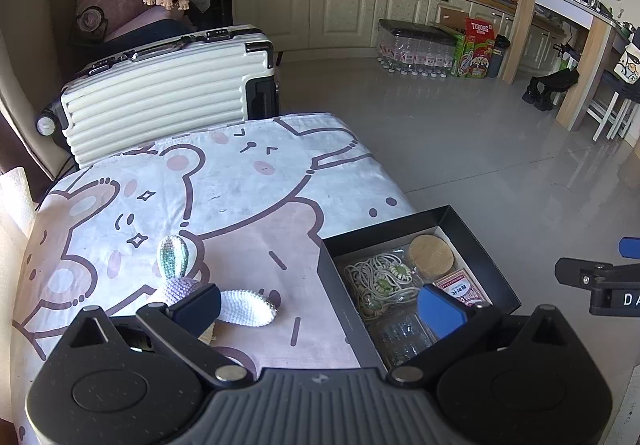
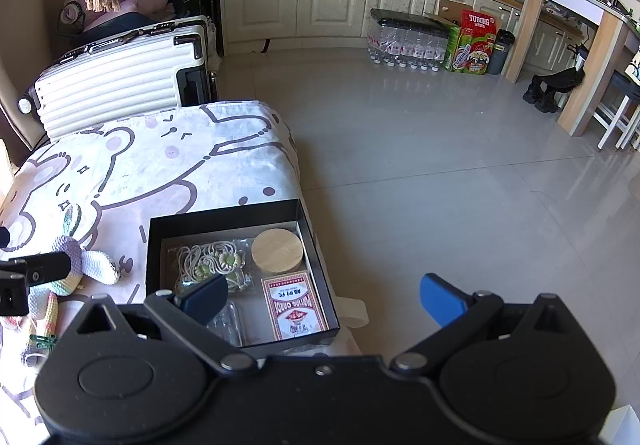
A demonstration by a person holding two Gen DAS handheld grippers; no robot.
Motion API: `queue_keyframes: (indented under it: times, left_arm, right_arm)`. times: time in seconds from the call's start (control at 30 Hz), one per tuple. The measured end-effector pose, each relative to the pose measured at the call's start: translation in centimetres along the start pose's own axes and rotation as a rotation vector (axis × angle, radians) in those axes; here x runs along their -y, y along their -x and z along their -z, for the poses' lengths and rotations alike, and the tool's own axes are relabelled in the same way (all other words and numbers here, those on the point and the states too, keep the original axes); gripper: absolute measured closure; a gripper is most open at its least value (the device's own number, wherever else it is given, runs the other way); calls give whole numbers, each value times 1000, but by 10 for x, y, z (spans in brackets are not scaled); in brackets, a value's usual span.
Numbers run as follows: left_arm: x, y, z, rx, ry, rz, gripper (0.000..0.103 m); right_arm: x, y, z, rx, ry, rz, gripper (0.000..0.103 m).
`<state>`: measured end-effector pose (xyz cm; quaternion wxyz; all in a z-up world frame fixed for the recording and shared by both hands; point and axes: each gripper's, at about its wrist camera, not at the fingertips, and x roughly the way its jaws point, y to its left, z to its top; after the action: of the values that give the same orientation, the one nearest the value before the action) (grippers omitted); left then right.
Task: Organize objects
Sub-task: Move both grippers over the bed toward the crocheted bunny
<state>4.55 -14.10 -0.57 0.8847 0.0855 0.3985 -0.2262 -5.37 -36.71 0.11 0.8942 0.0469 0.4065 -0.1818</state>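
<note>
A black box [image 1: 476, 233] [image 2: 154, 245] sits at the table's right edge. It holds a round wooden lid [image 1: 432, 256] [image 2: 276, 248], a coiled cord with crochet bits [image 1: 376, 277] [image 2: 208, 261], a red card pack [image 1: 464, 288] [image 2: 291, 305] and a clear plastic piece [image 1: 400, 337]. A crocheted bunny toy [image 1: 240, 305] [image 2: 72, 265] lies on the cloth left of the box. My left gripper [image 1: 320, 305] is open, empty, above the toy and the box's left wall. My right gripper [image 2: 324, 297] is open, empty, over the box's right edge.
The table wears a bear-print cloth [image 1: 224, 181] [image 2: 160, 157]. A white suitcase [image 1: 168, 89] [image 2: 116, 73] stands behind it. Grey tiled floor [image 2: 440, 149] lies to the right, with bottled water packs [image 2: 408, 39], a Tuborg carton [image 2: 474, 43] and cabinets beyond.
</note>
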Motion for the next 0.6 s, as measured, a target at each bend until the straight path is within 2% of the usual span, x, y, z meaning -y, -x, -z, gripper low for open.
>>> queue_keyframes:
  times: [0.23,0.6]
  left_arm:
    - [-18,4,1,4,19,-20,0]
    - [-74,15,8,10,98,-96,0]
  right_arm:
    - [-11,-5,-3,-2,0,-9,0]
    - [-56,-13,-11,2,40,-76,0]
